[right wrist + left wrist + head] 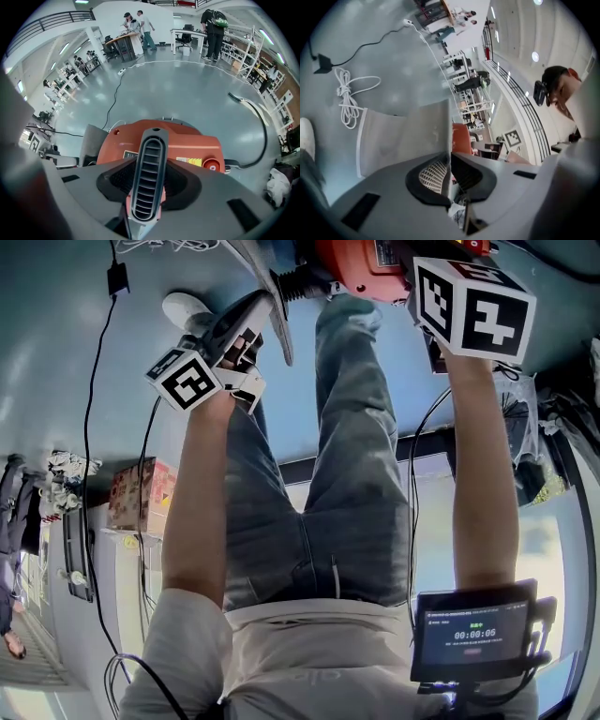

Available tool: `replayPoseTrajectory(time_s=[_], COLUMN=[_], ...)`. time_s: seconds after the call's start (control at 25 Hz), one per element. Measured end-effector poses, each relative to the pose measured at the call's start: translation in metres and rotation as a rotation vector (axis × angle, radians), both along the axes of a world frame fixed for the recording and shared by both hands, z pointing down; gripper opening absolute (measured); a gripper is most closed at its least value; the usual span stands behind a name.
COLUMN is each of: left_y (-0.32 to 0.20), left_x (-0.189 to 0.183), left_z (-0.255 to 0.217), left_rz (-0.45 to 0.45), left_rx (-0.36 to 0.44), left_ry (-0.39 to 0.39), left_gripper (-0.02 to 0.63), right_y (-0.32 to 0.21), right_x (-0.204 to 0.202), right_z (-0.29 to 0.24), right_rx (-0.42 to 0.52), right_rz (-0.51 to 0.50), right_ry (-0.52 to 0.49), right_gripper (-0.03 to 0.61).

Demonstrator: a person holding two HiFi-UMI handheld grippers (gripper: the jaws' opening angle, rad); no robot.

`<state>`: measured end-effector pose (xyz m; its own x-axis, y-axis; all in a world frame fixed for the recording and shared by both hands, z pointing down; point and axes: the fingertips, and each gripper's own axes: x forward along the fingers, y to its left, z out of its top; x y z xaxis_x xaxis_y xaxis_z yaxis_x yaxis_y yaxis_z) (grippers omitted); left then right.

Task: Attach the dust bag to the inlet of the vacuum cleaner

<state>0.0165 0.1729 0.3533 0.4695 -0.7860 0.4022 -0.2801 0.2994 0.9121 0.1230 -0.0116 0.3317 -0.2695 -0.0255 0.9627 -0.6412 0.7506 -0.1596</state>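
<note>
Left gripper: jaws pinched on edge of grey dust bag. Right gripper: jaws clamped around ribbed handle of orange vacuum cleaner.

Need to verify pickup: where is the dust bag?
In the left gripper view, the dust bag is clamped in the left gripper, beside the orange vacuum cleaner.

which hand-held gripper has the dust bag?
The left hand-held gripper: its jaws pinch the grey dust bag. The right hand-held gripper clamps a ribbed grey bar on the orange vacuum cleaner.
</note>
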Motion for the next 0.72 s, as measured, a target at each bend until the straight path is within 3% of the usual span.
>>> replayPoseTrajectory(time_s=[0.12,0.24,0.36,0.52,0.64,0.72], left_y=[0.001,-0.01,-0.01,-0.005,-0.006,-0.014], left_x=[-0.011,-0.008,-0.003,-0.001,0.004,0.006], left_z=[0.018,0.018,0.018,0.023,0.025,0.025], left_rz=[-0.118,-0.11,-0.028,0.105,0.24,0.276], left_rx=[-0.025,-0.002,-0.037,-0.136,-0.149,-0.149], left_ry=[0.087,0.136,0.063,-0.076,-0.206,-0.23], left_gripper=[0.018,0.018,0.019,0.071,0.075,0.075], right_y=[0.002,0.003,0.002,0.002,0.006,0.009], right_x=[0.002,-0.006,-0.008,-0.007,-0.007,-0.007], right_z=[0.002,0.003,0.002,0.002,0.001,0.0], right_rx=[0.004,0.007,0.007,0.012,0.013,-0.004], right_rz=[0.001,0.002,0.0,-0.007,-0.041,-0.059], right_ry=[-0.003,-0.003,-0.002,-0.008,-0.024,-0.044], right_gripper=[0.148,0.147,0.148,0.149,0.149,0.15])
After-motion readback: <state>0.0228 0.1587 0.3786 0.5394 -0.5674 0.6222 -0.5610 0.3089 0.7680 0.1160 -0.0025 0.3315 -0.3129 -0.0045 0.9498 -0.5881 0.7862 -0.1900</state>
